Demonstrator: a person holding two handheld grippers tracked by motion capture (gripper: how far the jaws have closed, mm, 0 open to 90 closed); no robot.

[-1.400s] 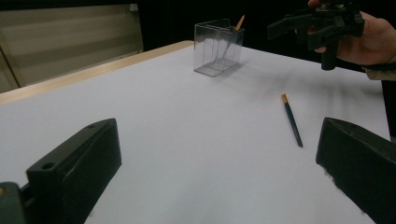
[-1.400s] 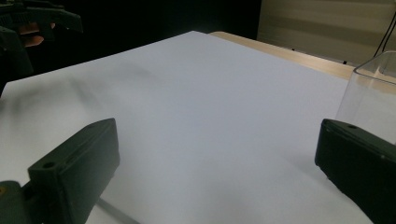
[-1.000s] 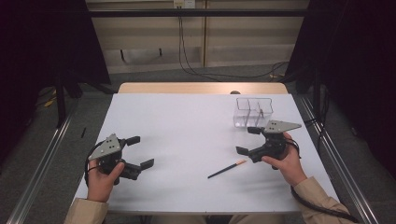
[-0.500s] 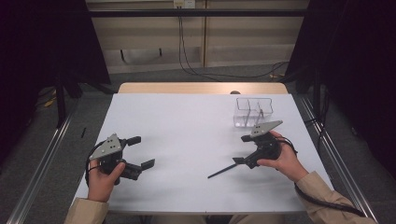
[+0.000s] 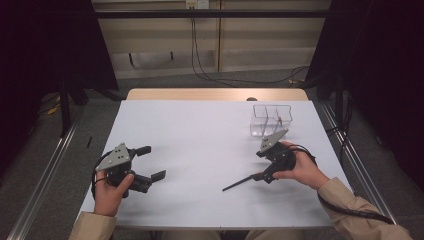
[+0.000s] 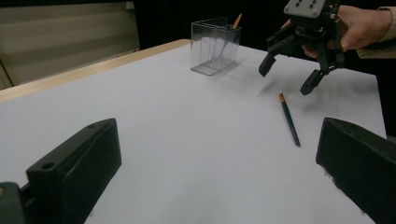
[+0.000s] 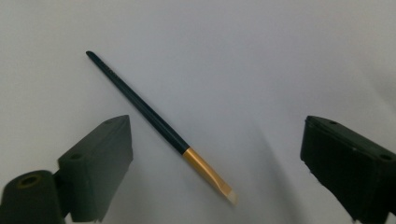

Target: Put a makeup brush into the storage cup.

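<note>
A brush with a dark handle and gold ferrule lies flat on the white table. My right gripper hangs tipped down over its bristle end. The right gripper view shows the brush between and below the open jaws of my right gripper, untouched. Those jaws have just been closing a little. From the left gripper view the brush lies under the right gripper. My left gripper rests open at the front left with nothing in it.
A clear divided container stands at the back right, just beyond the right hand, with another brush upright in it. The wooden table edge runs along the far side.
The right gripper has tipped from level to pointing down over the brush's bristle end, and its jaws look slightly narrower. The brush and the left gripper have stayed put.
</note>
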